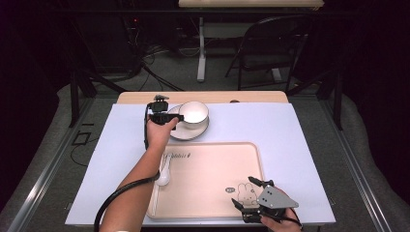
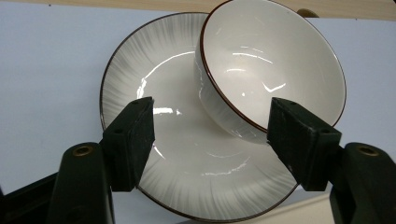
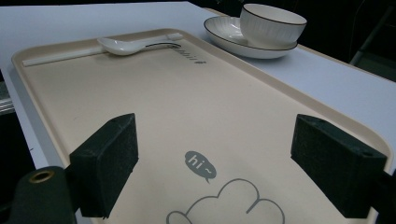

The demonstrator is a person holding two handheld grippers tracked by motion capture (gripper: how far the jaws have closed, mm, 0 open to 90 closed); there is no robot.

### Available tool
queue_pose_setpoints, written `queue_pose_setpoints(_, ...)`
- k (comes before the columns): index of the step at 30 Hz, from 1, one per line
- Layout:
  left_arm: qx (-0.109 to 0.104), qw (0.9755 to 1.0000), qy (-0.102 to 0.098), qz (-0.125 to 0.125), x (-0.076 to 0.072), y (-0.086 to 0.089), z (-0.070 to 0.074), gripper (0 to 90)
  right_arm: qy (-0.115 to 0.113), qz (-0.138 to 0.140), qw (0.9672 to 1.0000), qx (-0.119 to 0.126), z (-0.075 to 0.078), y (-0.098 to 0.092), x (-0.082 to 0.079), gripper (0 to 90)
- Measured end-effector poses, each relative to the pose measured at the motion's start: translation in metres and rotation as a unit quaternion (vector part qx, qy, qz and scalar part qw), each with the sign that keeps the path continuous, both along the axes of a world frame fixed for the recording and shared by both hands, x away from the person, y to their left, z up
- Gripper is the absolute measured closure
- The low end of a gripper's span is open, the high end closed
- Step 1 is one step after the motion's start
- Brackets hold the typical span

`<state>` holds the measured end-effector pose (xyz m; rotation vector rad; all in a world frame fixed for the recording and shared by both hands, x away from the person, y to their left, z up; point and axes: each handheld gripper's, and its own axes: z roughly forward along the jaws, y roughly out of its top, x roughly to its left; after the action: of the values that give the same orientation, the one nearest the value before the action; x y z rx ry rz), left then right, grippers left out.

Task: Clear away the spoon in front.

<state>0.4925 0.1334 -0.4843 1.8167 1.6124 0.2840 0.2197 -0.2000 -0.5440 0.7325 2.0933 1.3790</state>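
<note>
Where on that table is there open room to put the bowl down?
The tray's middle is bare, between the spoon on its left edge and the rabbit drawing by the right gripper. It is crowded where the bowl sits on the plate by the left gripper.

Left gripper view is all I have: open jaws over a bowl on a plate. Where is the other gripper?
Observer: The right gripper hovers open over the near right corner of the beige tray, by the rabbit drawing.
Operator: Anything lying on that tray?
Observer: A white spoon lies along its left edge, near the printed lettering.
Operator: Does the bowl sit centred on the plate?
Observer: No. In the right gripper view the bowl sits toward one side of the plate, and the plate rests on the white mat beyond the tray, not on it.
</note>
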Motion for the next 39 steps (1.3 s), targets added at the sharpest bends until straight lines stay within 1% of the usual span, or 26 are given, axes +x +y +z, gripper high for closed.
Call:
queue_pose_setpoints(12,-0.015,0.9998,0.012,-0.005,0.015,-0.016,-0.005,32.1,0.001,-0.002,1.0000,0.001,0.000,-0.001,0.000,14.2)
queue_pose_setpoints(16,-0.017,0.9996,0.020,0.001,0.021,-0.020,-0.009,32.8,0.002,-0.004,1.0000,0.004,0.000,-0.001,0.000,14.2)
queue_pose_setpoints(22,-0.012,0.9995,0.027,0.014,0.028,-0.022,-0.016,35.6,0.003,-0.004,1.0000,0.005,0.000,-0.002,0.000,14.2)
queue_pose_setpoints(25,-0.008,0.9994,0.027,0.019,0.030,-0.023,-0.020,36.3,0.003,-0.005,1.0000,0.006,0.000,-0.002,0.000,14.2)
queue_pose_setpoints(28,-0.005,0.9993,0.032,0.018,0.032,-0.023,-0.023,36.3,0.004,-0.005,1.0000,0.007,0.000,-0.002,0.000,14.2)
queue_pose_setpoints(30,-0.007,0.9992,0.034,0.019,0.033,-0.024,-0.025,36.7,0.004,-0.005,1.0000,0.007,0.000,-0.002,0.000,14.2)
queue_pose_setpoints(33,-0.014,0.9993,0.030,0.018,0.035,-0.024,-0.026,36.7,0.005,-0.005,0.9999,0.007,0.000,-0.003,0.001,14.2)
queue_pose_setpoints(37,-0.013,0.9992,0.033,0.021,0.037,-0.025,-0.028,36.9,0.004,-0.005,1.0000,0.007,0.000,-0.003,0.001,14.2)
queue_pose_setpoints(39,-0.012,0.9990,0.033,0.027,0.038,-0.025,-0.029,38.7,0.004,-0.005,1.0000,0.007,0.000,-0.003,0.001,14.2)
